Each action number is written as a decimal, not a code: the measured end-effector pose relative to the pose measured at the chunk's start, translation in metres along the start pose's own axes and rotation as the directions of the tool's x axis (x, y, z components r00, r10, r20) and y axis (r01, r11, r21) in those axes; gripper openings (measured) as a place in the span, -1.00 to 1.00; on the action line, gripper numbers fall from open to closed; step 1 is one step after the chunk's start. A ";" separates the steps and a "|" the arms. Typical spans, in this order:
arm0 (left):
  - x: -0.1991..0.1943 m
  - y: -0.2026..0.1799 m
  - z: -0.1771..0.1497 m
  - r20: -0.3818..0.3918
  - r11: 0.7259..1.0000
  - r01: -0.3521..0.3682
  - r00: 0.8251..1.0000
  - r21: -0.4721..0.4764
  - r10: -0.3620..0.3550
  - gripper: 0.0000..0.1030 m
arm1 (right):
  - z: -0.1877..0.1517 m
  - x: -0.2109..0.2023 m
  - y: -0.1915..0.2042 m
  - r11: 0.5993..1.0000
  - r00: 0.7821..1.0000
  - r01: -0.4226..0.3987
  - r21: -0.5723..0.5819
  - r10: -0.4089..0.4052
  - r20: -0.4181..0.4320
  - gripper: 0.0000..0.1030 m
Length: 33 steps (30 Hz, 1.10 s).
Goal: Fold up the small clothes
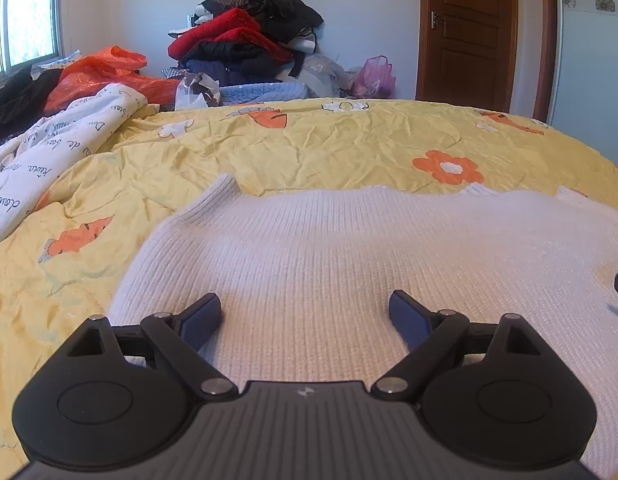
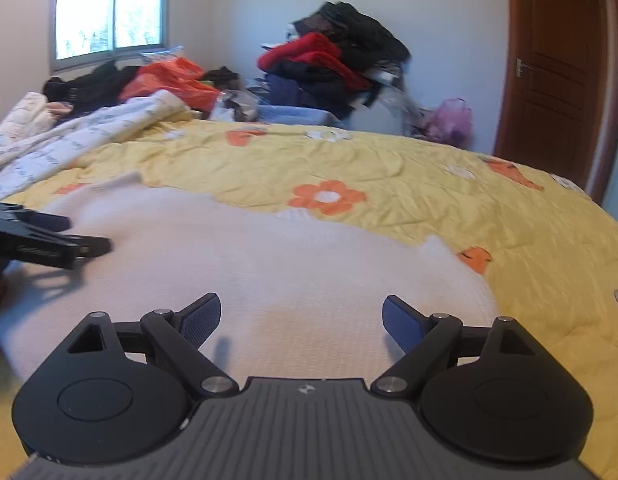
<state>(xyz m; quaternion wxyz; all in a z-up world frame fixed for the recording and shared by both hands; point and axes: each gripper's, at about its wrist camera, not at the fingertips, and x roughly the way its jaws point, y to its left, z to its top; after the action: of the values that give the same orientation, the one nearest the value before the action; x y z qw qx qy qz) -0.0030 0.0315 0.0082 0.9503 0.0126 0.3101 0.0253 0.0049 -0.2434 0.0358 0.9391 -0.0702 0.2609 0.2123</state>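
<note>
The left gripper [image 1: 305, 312] points forward and downward, its two blue-padded fingers [image 1: 201, 320] spread wide with nothing between them; the right gripper [image 2: 301, 316] is angled likewise, jaws equally wide and empty; the left one shows at the right camera's left edge.

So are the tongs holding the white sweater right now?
No. The left tongs and right tongs are both wide open above the white sweater, with nothing pinched between them.
</note>
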 end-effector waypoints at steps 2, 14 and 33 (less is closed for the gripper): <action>0.001 0.000 -0.001 0.004 1.000 -0.002 1.000 0.002 0.002 0.80 | -0.002 0.002 0.004 0.999 1.000 0.003 -0.035 -0.003 -0.007 0.79; 0.003 0.002 -0.003 0.012 1.000 0.011 1.000 -0.007 -0.011 0.83 | -0.022 0.022 -0.018 1.000 1.000 -0.027 0.002 0.027 -0.006 0.94; -0.069 0.015 -0.037 0.039 0.999 0.030 0.999 0.018 -0.031 0.85 | -0.037 -0.030 0.002 0.998 0.996 -0.059 -0.037 0.056 -0.064 0.89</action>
<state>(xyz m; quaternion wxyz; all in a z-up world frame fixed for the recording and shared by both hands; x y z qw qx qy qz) -0.0811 0.0425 0.0192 0.9563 0.0168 0.2919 0.0078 -0.0363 -0.2613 0.0198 0.9224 -0.0874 0.2881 0.2419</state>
